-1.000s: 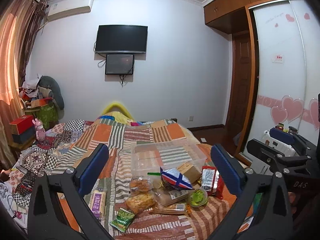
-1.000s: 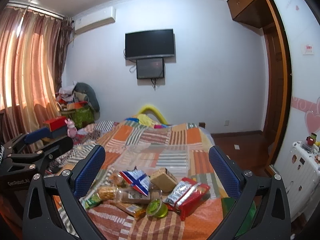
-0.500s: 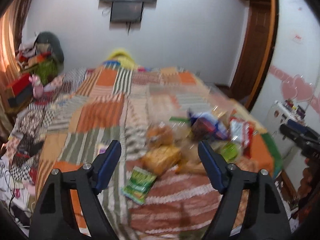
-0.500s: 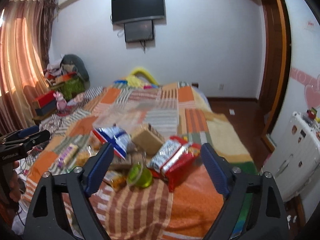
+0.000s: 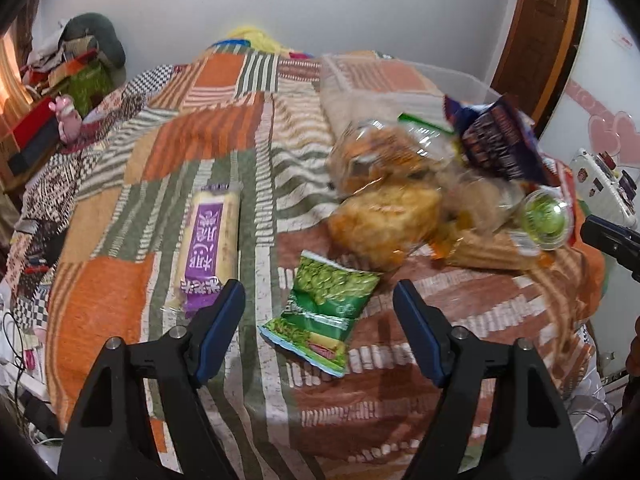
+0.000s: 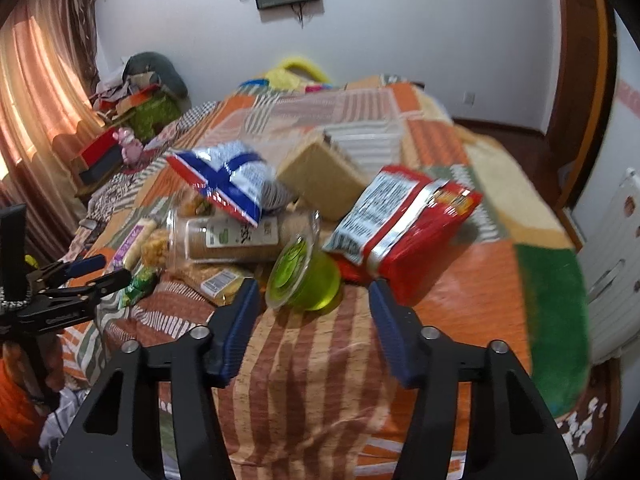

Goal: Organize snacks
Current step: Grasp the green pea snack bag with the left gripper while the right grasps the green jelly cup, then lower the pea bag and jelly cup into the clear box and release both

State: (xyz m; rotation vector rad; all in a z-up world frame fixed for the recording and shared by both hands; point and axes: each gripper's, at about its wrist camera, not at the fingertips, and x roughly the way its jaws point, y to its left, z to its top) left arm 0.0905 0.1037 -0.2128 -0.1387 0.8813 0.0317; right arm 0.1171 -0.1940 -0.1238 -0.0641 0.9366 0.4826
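Left gripper (image 5: 319, 308) spread wide, empty, poised low over the green pea packet (image 5: 322, 312) lying flat on the bed quilt (image 5: 104, 300). Light, crinkly, slippery foil there; best pinched across the middle, not by the sealed ends. Right gripper (image 6: 310, 304) likewise apart and empty, framing the green jelly cup (image 6: 302, 276) tipped on its side against the red snack bag (image 6: 404, 224). Stiff but squashable plastic, apt to roll; best taken across the wall near the rim. Compared with a second ago: both grippers lower, much nearer the pile, jaws narrower. Clear bin (image 5: 452, 80) behind the heap.
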